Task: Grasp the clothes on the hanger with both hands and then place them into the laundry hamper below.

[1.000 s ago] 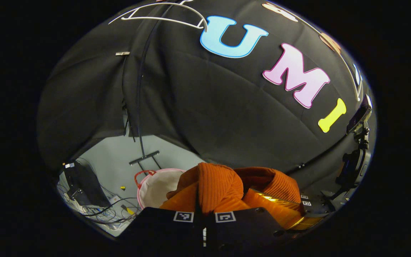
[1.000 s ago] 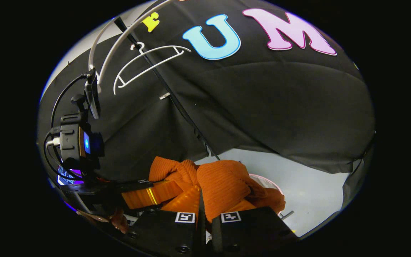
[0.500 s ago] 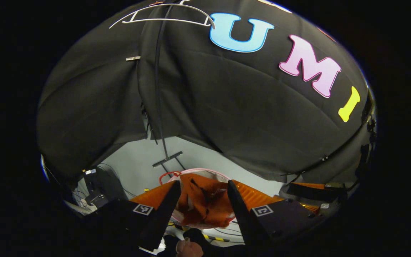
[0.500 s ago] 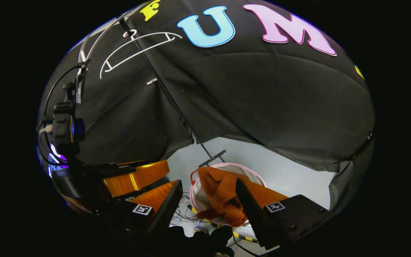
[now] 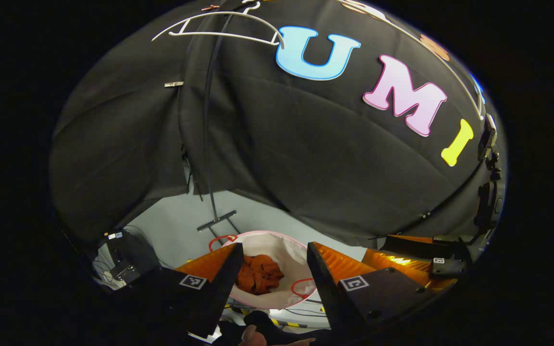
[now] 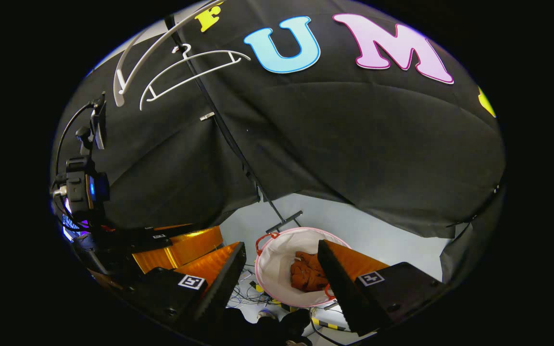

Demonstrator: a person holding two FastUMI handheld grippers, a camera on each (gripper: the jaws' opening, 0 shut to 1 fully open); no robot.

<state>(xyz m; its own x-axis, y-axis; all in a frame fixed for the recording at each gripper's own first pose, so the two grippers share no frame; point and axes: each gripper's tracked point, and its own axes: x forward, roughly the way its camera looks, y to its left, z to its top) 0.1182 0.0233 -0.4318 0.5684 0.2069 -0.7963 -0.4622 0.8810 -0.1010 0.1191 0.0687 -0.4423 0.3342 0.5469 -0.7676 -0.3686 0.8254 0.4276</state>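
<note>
Both claws spread above hamper (image 5: 290,297), clothes (image 5: 259,274) inside

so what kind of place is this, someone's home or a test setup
Most likely a staged recording booth, not a home. Black cloth forms the walls, a bare white hanger hangs on a thin rack, and loose cables lie on the pale floor beside the laundry hamper that holds the orange clothes.

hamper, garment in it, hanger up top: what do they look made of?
Laundry hamper: looks like soft white fabric with a pink rim and red loop handles; the wall sags slightly.
Orange garment: probably a ribbed knit, matte and crumpled into soft folds at the bottom.
White hanger: thin, smooth, evenly white rod, either plastic or coated wire; the views can't settle which.
</note>
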